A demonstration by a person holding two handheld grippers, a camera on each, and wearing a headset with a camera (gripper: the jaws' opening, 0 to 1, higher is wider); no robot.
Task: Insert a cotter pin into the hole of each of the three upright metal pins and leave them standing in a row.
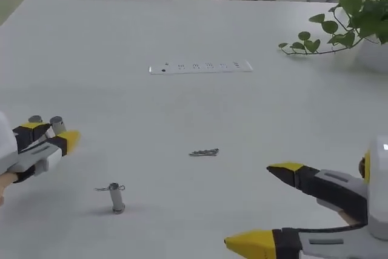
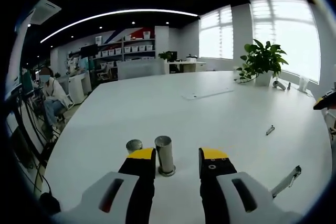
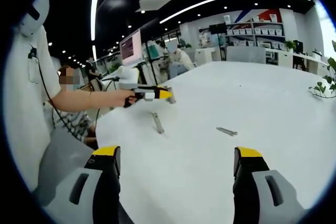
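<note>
Two bare metal pins point(image 1: 56, 125) stand side by side at the table's left, one point(image 2: 165, 154) upright between the jaws of my open left gripper point(image 2: 177, 157), close to its left finger; the other point(image 2: 134, 145) just behind. A third pin point(image 1: 116, 198) stands nearer the front with a cotter pin point(image 1: 108, 188) through its top. Loose cotter pins point(image 1: 204, 152) lie mid-table. In the head view my left gripper point(image 1: 51, 133) sits at the left edge. My right gripper point(image 1: 260, 205) hovers wide open at the front right, holding nothing.
A white power strip point(image 1: 200, 67) lies flat at the back middle. A potted plant point(image 1: 354, 13) stands at the back right corner. The white table point(image 1: 182, 107) stretches bare between the power strip and the cotter pins. A seated person point(image 2: 50, 95) is off the table's far side.
</note>
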